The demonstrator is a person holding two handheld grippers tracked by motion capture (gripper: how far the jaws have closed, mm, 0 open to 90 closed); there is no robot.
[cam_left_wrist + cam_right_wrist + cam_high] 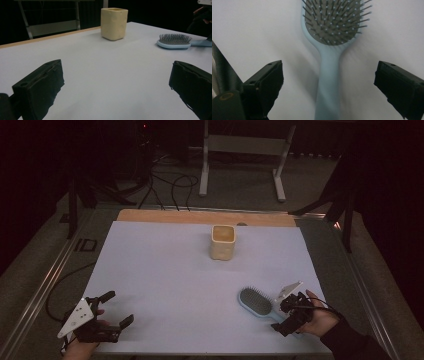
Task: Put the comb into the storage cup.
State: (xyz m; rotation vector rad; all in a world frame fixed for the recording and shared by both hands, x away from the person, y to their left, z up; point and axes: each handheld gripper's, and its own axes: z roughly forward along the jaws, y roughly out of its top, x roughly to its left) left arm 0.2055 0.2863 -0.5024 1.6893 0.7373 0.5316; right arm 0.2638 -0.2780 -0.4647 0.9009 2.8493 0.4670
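R gripper (328, 82) has jaws wide apart, one each side of the hairbrush (329, 50) handle w/ clear gaps both sides; not touching it, nothing clamped. In high view the R gripper (292, 312) sits over the handle end, near the table's front-right corner. L gripper (115, 312) also spread wide, holding nothing, above the white sheet (175, 280) at front-left.

Hairbrush (257, 302) lies flat on the sheet, bristles up, light blue. Long axis runs diagonal: head toward table centre and slightly away from the person, handle back toward the R hand (320, 320). Cream cup (223, 241) stands upright well apart, near the far edge.
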